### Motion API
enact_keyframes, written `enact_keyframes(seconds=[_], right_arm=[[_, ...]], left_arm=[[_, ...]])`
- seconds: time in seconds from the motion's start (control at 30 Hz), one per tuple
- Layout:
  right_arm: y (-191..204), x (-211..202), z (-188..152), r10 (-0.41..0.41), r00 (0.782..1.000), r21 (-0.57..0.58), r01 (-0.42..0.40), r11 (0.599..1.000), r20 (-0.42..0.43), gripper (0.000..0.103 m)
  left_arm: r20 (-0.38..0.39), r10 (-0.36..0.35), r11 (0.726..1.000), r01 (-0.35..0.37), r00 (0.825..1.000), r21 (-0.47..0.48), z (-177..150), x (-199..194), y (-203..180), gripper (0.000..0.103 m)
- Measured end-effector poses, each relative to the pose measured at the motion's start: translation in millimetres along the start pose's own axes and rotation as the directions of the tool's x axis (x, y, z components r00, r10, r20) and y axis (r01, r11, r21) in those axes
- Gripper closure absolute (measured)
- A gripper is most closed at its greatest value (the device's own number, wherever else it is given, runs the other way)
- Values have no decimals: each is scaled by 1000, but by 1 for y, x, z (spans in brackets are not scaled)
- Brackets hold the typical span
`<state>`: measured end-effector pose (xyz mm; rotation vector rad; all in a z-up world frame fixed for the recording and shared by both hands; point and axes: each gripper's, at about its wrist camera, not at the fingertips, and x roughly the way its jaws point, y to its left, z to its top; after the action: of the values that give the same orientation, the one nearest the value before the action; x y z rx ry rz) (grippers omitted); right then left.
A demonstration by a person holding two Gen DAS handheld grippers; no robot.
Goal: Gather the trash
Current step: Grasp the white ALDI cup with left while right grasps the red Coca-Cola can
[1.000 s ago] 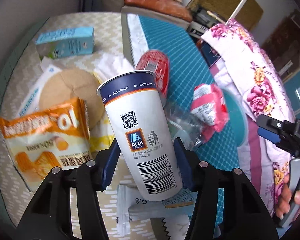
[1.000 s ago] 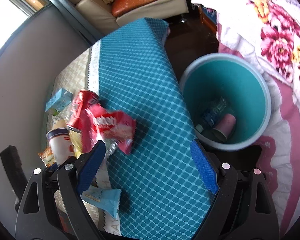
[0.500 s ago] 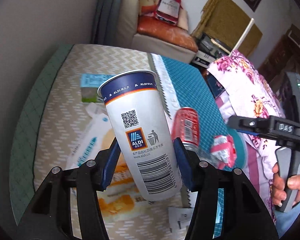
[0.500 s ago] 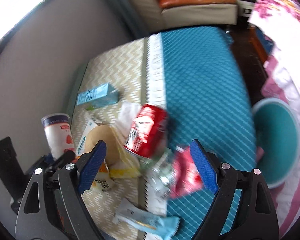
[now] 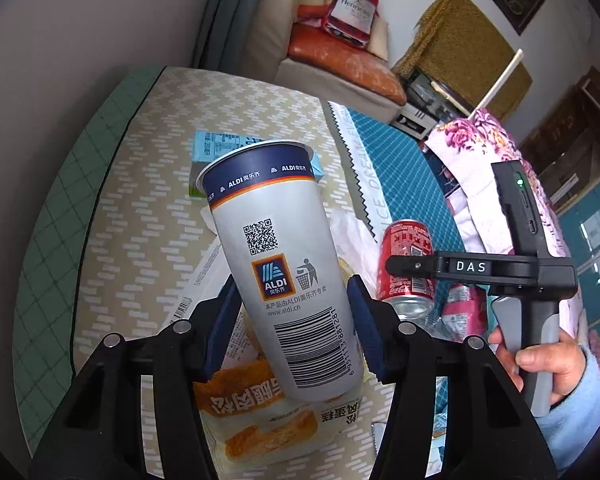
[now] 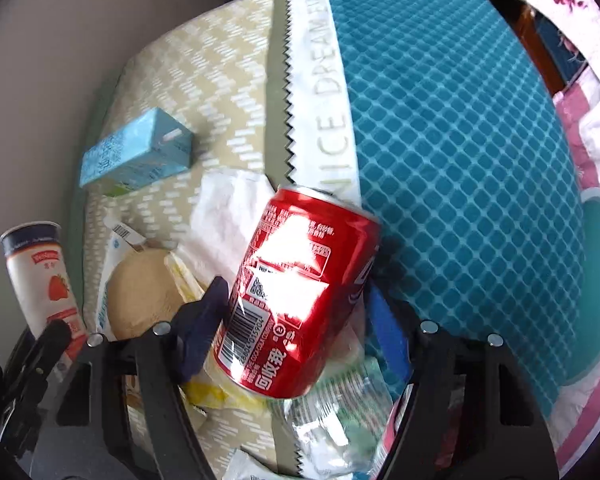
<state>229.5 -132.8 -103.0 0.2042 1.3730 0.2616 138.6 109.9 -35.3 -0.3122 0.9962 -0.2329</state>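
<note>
My left gripper [image 5: 292, 292] is shut on a tall white ALDI paper cup [image 5: 276, 264], held tilted above the table; the cup [image 6: 40, 272] also shows at the far left of the right wrist view. A red cola can [image 6: 300, 292] lies on its side among wrappers. My right gripper [image 6: 296, 300] points down over it with one finger on each side, and its jaws are closing. A thin dark gap still shows beside the right pad [image 6: 384, 332]. In the left wrist view the right gripper [image 5: 396, 267], held by a hand, sits at the can [image 5: 408, 264].
A light blue carton [image 6: 136, 156] lies further back on the beige cloth. An orange bread packet [image 5: 268, 412], a white napkin [image 6: 228, 208], a clear plastic wrapper [image 6: 340, 412] and a pink wrapper [image 5: 464, 312] surround the can. A teal bin [image 6: 596, 280] stands right of the table.
My right gripper swung from above the bin across the table, came down over the red can and narrowed its jaws. My left gripper drew back with the cup in it.
</note>
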Motion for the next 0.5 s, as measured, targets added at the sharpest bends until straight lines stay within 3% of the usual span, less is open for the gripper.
enact_keyframes(seconds=[0.3, 0.5], right_arm=[[5, -51, -4, 84, 989, -7, -84, 996, 125, 37], [-6, -116, -11, 149, 953, -22, -149, 989, 264, 37]], left_arm=[[7, 2, 1000, -3, 1000, 26, -1, -8, -17, 48], [21, -20, 997, 18, 1000, 77, 4, -19, -44, 48]])
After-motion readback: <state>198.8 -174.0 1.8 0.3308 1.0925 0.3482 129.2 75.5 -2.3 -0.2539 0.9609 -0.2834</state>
